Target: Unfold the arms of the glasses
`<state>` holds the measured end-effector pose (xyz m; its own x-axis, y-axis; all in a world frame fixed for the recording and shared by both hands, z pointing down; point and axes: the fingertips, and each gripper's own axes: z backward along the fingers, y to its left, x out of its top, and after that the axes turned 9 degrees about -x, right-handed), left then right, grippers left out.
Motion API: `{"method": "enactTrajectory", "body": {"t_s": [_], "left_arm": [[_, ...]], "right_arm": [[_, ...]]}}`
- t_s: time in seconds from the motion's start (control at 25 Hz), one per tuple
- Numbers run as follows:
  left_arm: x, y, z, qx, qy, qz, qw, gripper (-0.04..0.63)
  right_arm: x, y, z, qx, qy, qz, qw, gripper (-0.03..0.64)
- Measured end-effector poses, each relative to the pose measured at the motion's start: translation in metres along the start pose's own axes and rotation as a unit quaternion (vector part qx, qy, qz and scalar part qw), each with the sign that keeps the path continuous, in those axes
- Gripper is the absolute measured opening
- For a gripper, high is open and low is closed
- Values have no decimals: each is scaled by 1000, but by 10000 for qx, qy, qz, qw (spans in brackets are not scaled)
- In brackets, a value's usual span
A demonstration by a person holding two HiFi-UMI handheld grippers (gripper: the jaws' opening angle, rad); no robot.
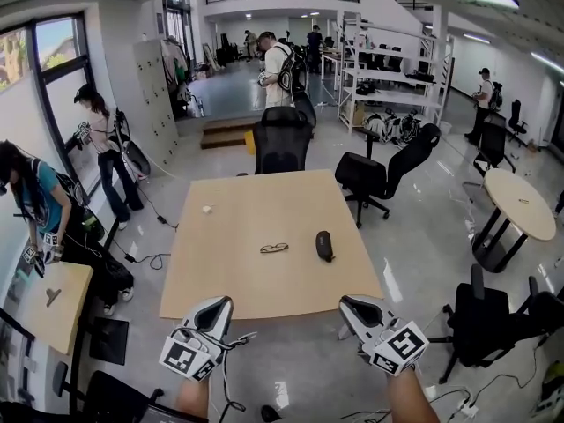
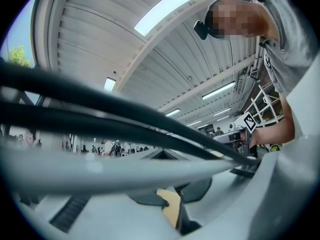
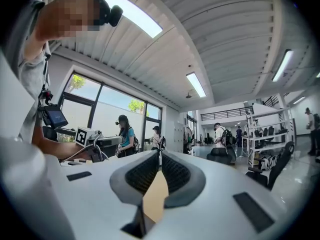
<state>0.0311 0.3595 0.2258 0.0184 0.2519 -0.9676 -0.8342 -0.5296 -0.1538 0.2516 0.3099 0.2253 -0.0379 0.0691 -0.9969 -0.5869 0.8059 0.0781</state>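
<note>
- A light wooden table stands in the middle of a large open office, seen from above.
- The glasses lie on the table a little nearer than its centre. They are too small in the head view to tell how their arms are set.
- A black oval case lies just to the right of the glasses, not touching them.
- A small white object sits alone on the far left part of the table.
- The left gripper is held at the near edge of the table, towards its left side, well apart from the glasses.
- In the left gripper view, its fingers appear pressed together at the tips with nothing between them. Thick dark cables cross in front of the camera and hide part of them.
- The right gripper is held at the near right corner of the table, also well apart from the glasses.
- In the right gripper view, its ridged dark pads meet at the tips and pinch nothing. A sliver of the wooden tabletop shows below them.
- A black office chair stands at the far edge of the table, and another stands off its far right corner.
- A round table stands further to the right.
</note>
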Motion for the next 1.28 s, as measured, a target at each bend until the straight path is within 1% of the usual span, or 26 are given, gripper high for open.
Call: {"method": "enactTrajectory", "body": {"t_s": [0.12,0.24,0.32,0.48,0.64,0.8,0.92,1.12,1.28], "left_arm": [[-1,23,5,-61,-69,-25,10000,6],[-2,42,4,-203,-71,-159,9996,6],[-5,51,0,-228,-98,-189,9995,6],[-14,65,-7,-201,-223,-100,9995,6],[-28,89,-22,-116,-280,0,9995,6],[-46,107,-42,0,-177,86,9998,6],[-56,115,-65,100,-118,131,9998,6],[-66,116,-119,210,103,23,9997,6],[-76,111,-148,340,168,-45,9993,6]], "right_arm": [[-2,8,-21,-66,5,-5,10000,9],[-3,10,-40,-159,5,19,9999,9],[-6,8,-49,-192,50,3,9998,9],[-14,5,-65,-172,225,17,9996,9],[-17,-9,-91,-123,319,63,9994,9],[-26,-30,-118,6,342,9,9994,9],[-35,-55,-137,169,337,-63,9993,9],[-37,-107,-159,454,218,-183,9986,9],[-45,-132,-168,746,152,-195,9969,9]]}}
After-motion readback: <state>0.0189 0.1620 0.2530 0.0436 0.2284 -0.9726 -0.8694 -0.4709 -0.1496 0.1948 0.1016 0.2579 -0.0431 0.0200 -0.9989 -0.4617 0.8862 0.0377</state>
